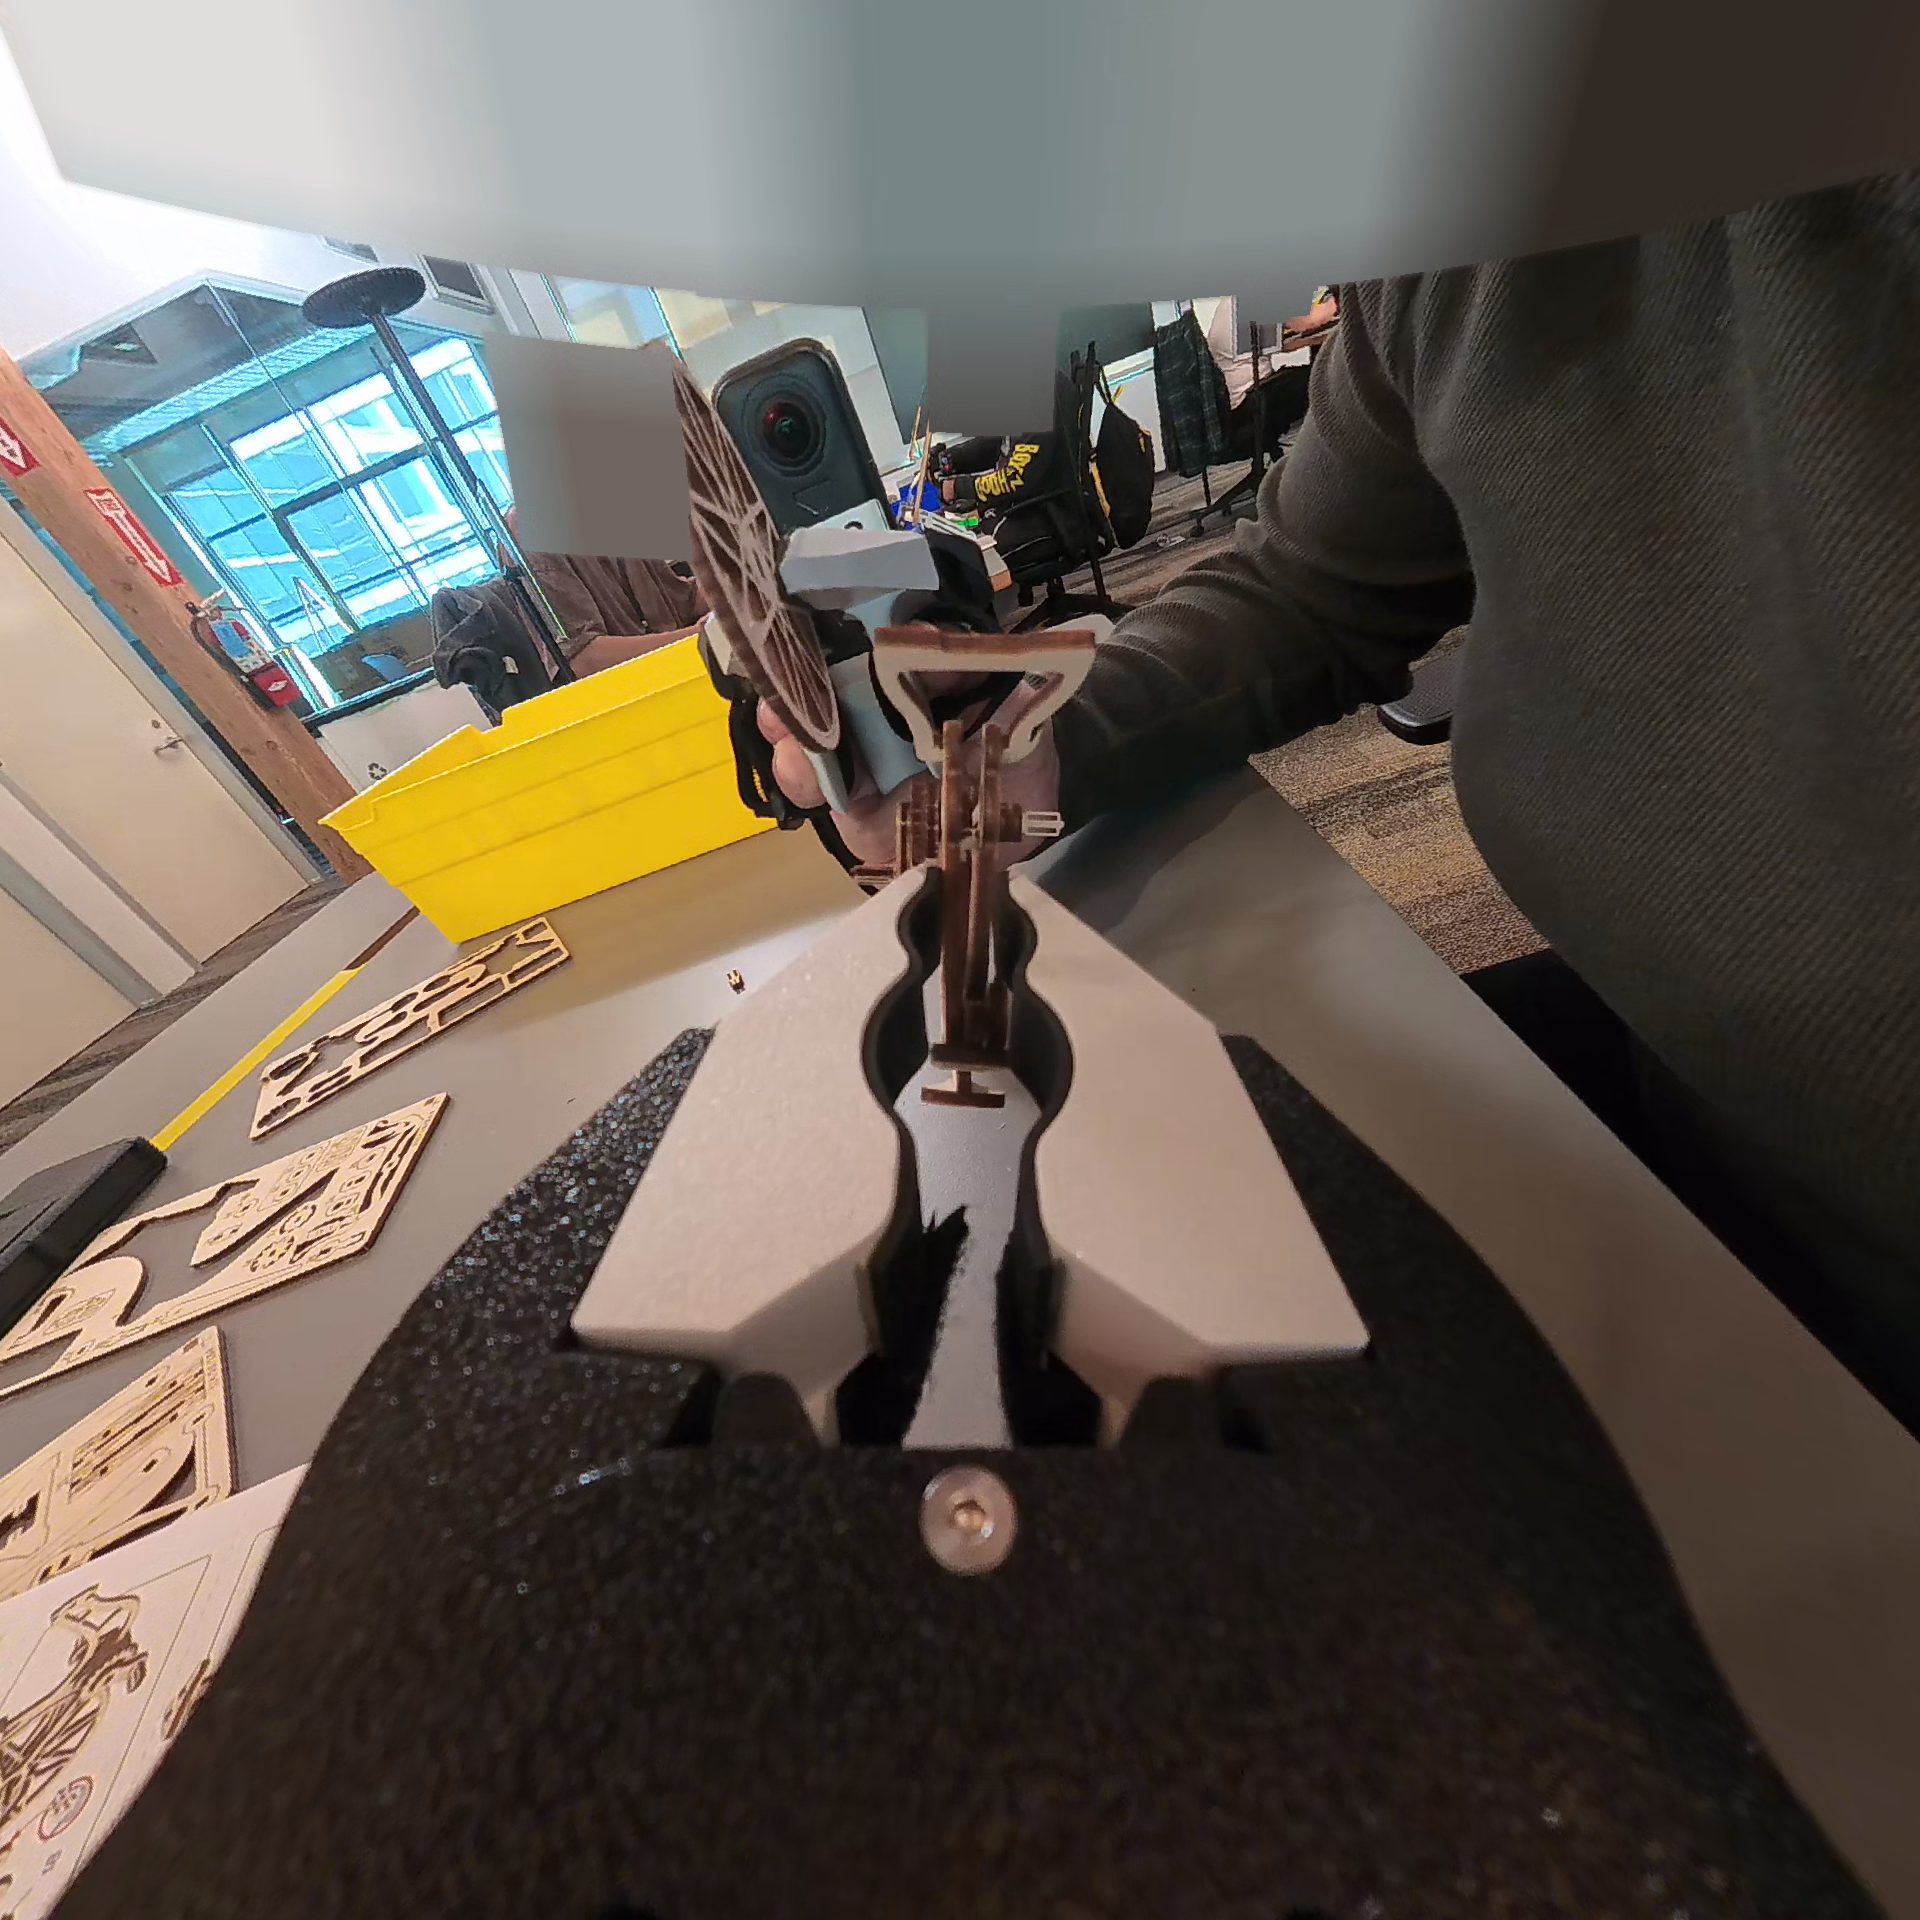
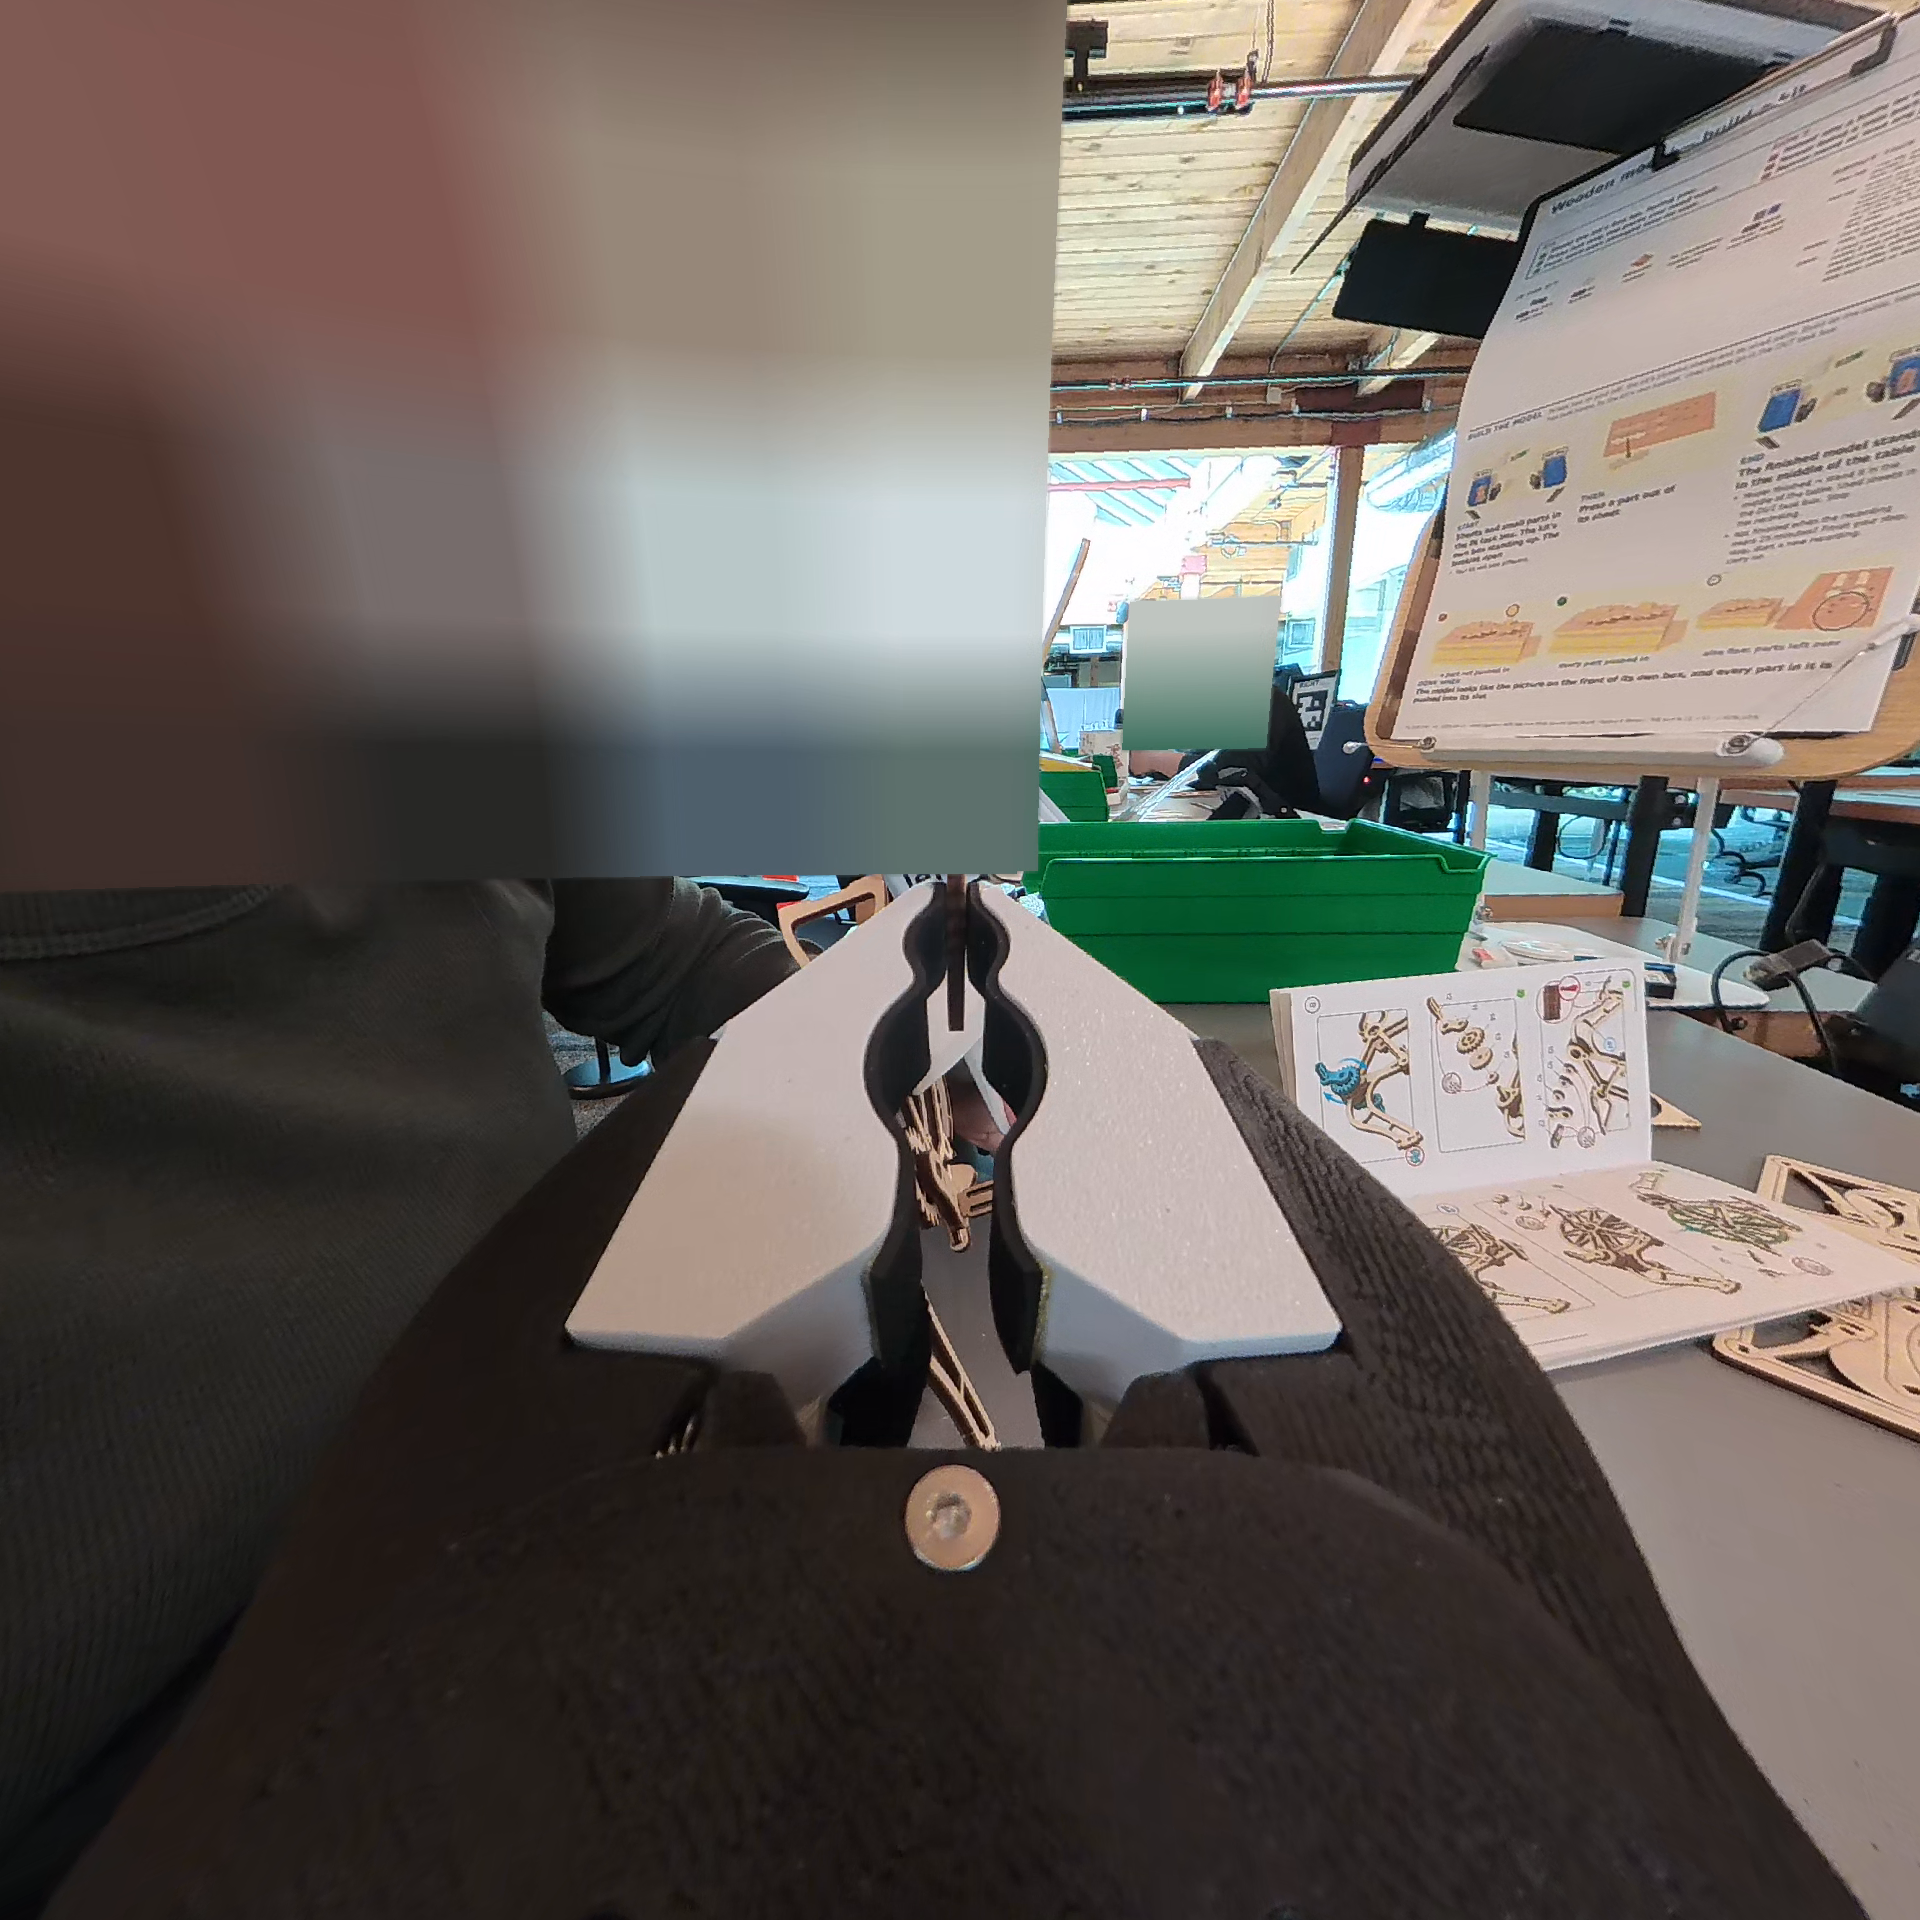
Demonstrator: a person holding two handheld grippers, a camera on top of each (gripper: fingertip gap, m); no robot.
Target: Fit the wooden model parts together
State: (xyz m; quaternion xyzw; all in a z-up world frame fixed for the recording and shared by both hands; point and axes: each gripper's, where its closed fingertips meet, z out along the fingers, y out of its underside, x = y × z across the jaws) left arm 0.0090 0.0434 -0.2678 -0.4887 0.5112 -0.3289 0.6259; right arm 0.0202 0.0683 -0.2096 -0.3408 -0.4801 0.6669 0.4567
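Note:
My left gripper (image 1: 964,885) is shut on a partly built brown wooden model (image 1: 971,831), which is held upright above the grey table (image 1: 1299,997). A curved wooden bracket (image 1: 982,665) tops the model. Just beyond it, my right gripper (image 1: 831,665) holds a spoked wooden wheel (image 1: 753,566) tilted to the left of the bracket. In the right wrist view, my right gripper (image 2: 961,896) is shut on the wheel's thin dark edge (image 2: 956,966). Pale model parts (image 2: 940,1174) show below through the gap between the fingers.
A yellow bin (image 1: 561,790) stands at the back left, with several punched wooden sheets (image 1: 416,1008) in front of it. A green bin (image 2: 1257,914), an open instruction booklet (image 2: 1475,1091), more sheets (image 2: 1829,1340) and an instruction board on a stand (image 2: 1662,468) are on the right. A person's dark sleeve (image 1: 1351,582) is close. Some 6 cm of space lies between my two pairs of fingers.

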